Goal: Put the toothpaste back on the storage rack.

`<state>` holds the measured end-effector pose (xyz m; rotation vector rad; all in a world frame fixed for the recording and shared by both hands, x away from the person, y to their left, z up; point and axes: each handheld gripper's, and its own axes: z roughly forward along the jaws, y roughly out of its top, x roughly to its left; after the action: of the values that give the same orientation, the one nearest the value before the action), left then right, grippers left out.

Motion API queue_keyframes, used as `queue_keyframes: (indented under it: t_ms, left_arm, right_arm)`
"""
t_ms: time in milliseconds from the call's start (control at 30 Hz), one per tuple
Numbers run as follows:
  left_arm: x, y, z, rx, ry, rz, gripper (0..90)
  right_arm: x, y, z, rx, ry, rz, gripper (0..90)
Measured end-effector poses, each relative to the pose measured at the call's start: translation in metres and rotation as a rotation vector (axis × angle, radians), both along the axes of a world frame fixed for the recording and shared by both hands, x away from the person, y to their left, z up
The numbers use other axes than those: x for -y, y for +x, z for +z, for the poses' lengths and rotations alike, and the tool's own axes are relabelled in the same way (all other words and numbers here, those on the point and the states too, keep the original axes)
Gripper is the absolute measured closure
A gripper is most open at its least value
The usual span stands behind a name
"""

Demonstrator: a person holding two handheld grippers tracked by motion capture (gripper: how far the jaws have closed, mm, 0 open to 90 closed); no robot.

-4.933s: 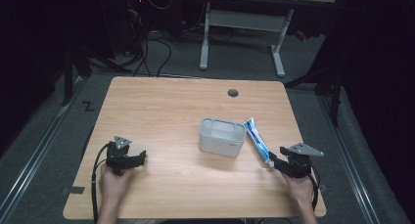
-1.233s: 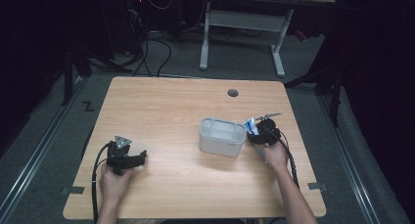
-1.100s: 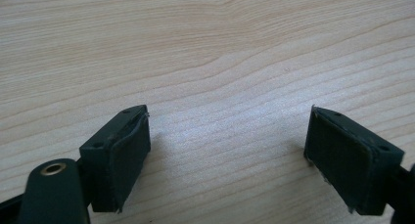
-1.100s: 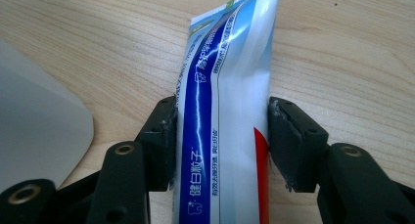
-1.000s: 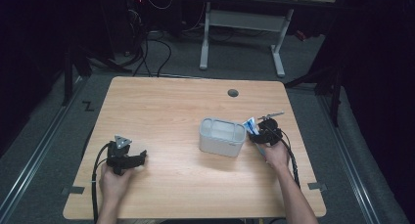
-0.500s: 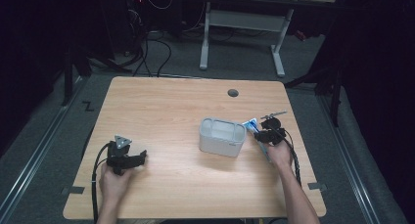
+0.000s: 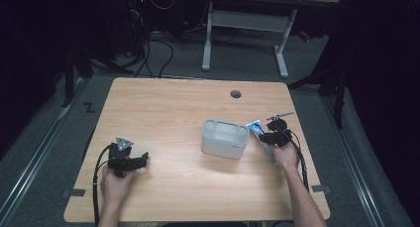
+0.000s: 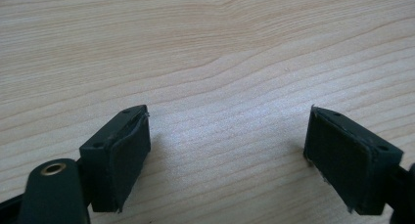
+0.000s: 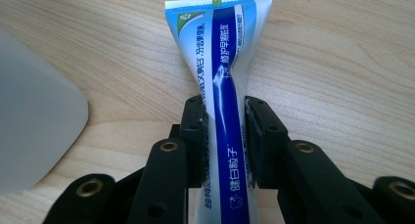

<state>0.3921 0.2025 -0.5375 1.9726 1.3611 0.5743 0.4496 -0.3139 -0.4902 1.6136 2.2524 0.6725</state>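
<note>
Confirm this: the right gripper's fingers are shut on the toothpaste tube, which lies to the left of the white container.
Wrong on the side. The right gripper is shut on the toothpaste tube, but the high view shows the tube to the right of the white container.

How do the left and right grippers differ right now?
The left gripper stands open over bare table; the right gripper has just been closing and is shut on the toothpaste tube. The left sits far from the grey bin; the right is beside it. Both stay low at the tabletop.

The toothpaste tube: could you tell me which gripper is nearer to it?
Right. The right gripper is clamped on the tube; the left gripper rests across the table, past the bin.
</note>
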Motion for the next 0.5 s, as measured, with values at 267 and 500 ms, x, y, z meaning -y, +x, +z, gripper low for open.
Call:
queue_keyframes:
  t_ms: [267, 500]
  left_arm:
    - [0.0, 0.0, 0.0, 0.0, -0.001, 0.0, 17.7]
    - [0.0, 0.0, 0.0, 0.0, -0.001, 0.002, 17.9]
  right_arm:
    - [0.005, -0.006, 0.007, 0.02, 0.027, 0.002, 72.4]
    - [0.005, -0.011, 0.011, 0.035, 0.049, 0.028, 73.3]
